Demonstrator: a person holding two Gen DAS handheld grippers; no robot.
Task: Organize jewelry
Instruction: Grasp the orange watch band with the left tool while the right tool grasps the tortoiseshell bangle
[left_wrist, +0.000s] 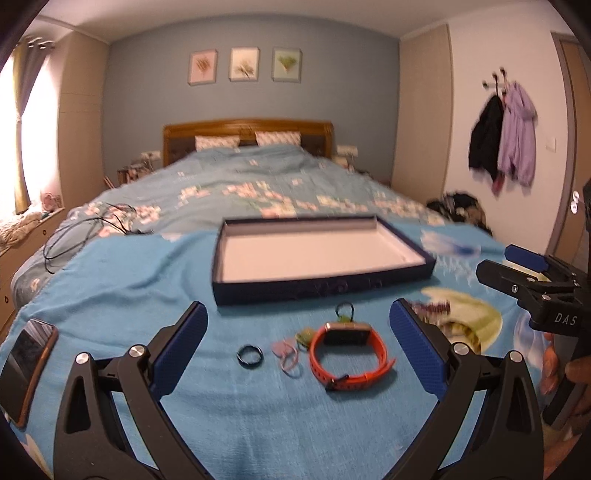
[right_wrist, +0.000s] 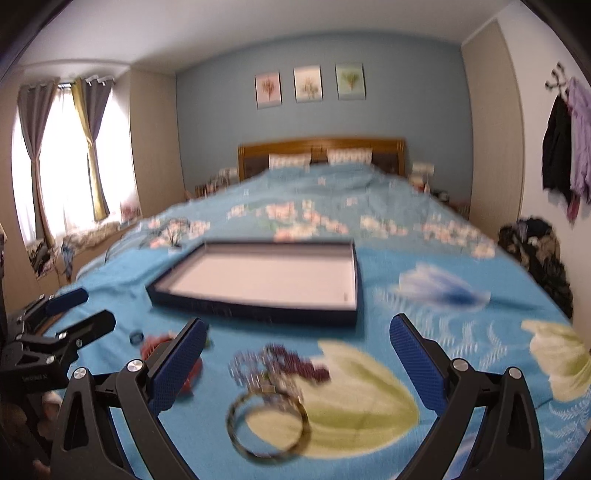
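Note:
A shallow dark blue box (left_wrist: 325, 291) (right_wrist: 255, 308) with a white inside lies open on the blue bedspread. In the left wrist view an orange watch (left_wrist: 349, 354), a black ring (left_wrist: 249, 356), a pink ring (left_wrist: 286, 356) and a small green charm (left_wrist: 341, 314) lie in front of it, between the wide-apart pads of my open left gripper (left_wrist: 299, 347). My right gripper (right_wrist: 299, 363) is open above a gold bangle (right_wrist: 267, 424) and a blurred purple bead bracelet (right_wrist: 284, 365). Each gripper shows at the other view's edge.
A phone (left_wrist: 29, 369) lies at the left edge of the bedspread, and black cables (left_wrist: 85, 229) trail further back on the left. The bed runs back to the pillows and wooden headboard (left_wrist: 247, 133). Clothes hang on the right wall.

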